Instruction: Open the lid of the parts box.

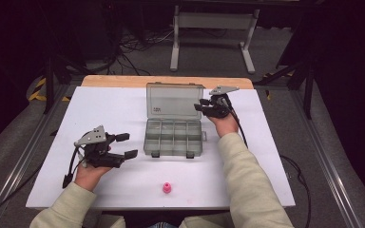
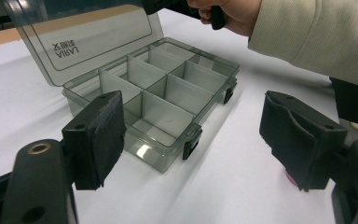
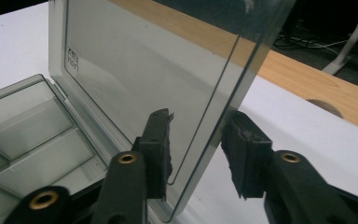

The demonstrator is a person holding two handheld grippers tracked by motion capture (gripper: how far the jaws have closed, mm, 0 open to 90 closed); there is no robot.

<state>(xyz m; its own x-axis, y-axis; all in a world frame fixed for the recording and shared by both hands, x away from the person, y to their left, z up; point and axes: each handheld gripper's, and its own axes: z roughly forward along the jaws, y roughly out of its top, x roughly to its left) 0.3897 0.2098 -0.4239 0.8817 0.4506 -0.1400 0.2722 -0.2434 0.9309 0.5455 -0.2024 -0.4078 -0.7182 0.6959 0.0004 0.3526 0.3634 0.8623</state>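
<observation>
A smoky clear compartment box (image 1: 173, 137) stands open mid-table, its lid (image 1: 173, 100) raised upright behind the empty compartments (image 2: 168, 93). My right gripper (image 1: 200, 108) is at the lid's right edge. In the right gripper view its jaws (image 3: 198, 126) straddle the lid (image 3: 144, 60), one pad on each side, with a visible gap between the lid and the right pad. My left gripper (image 1: 126, 146) hovers left of the box, open with nothing between its pads (image 2: 98, 135). A small pink piece (image 1: 166, 188) lies near the front edge.
The white tabletop (image 1: 114, 104) has free room left and right of the box. A wooden strip (image 1: 166, 80) runs along its far edge. Cables and a white stand (image 1: 214, 28) lie on the floor beyond. My right sleeve (image 1: 247, 180) crosses the front right.
</observation>
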